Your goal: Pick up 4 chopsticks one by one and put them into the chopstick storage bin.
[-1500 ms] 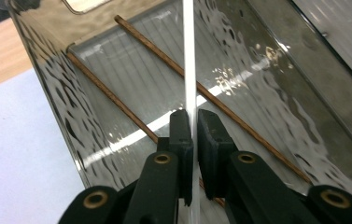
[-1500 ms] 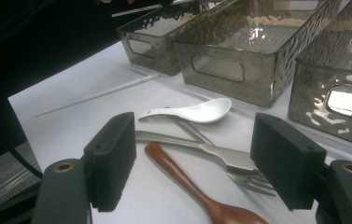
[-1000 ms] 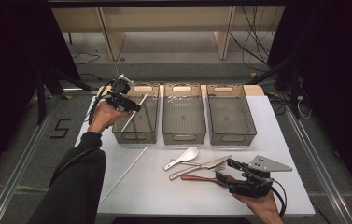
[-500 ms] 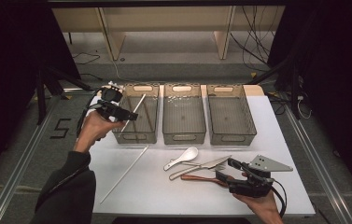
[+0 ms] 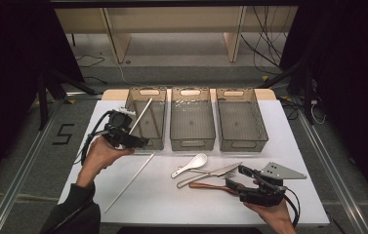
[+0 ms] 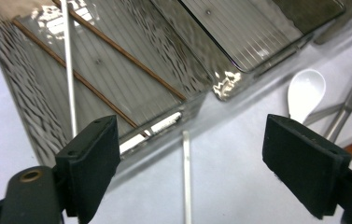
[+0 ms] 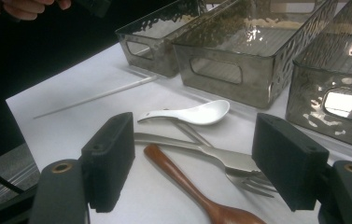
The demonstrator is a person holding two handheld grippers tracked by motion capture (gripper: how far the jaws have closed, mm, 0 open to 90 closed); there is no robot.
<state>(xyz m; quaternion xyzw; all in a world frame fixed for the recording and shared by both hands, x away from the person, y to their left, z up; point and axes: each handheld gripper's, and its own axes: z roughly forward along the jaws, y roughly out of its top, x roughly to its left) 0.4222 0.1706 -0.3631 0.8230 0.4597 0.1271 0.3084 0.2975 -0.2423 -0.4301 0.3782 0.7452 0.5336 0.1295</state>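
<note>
Both pairs of jaws stand wide with nothing between the pads. My left gripper [image 5: 140, 142] hovers just in front of the left bin [image 5: 145, 117], near its front left corner, and its jaws have just been opening; they hold nothing. One white chopstick [image 5: 140, 116] leans inside that bin, its upper end sticking out over the rim, and in my left gripper view it [image 6: 70, 70] stands steeply against the bin wall, beside two thin brown sticks [image 6: 117, 49] lying on the bin floor. A second white chopstick [image 5: 130, 181] lies on the white worktop [image 5: 172, 200], running from just before the bin's front down toward my left forearm; in my left gripper view it [image 6: 186, 182] lies between the jaws' line of sight, on the worktop below them.

My right gripper [image 5: 235, 178] rests low near the worktop's front right, pointed at the cutlery. Ahead of its jaws lie a white spoon [image 7: 197, 113], a metal fork [image 7: 220, 161] and a wooden spoon [image 7: 187, 186], close together and partly crossing. Two more bins, middle [image 5: 192, 119] and right [image 5: 240, 119], stand beside the left one.
</note>
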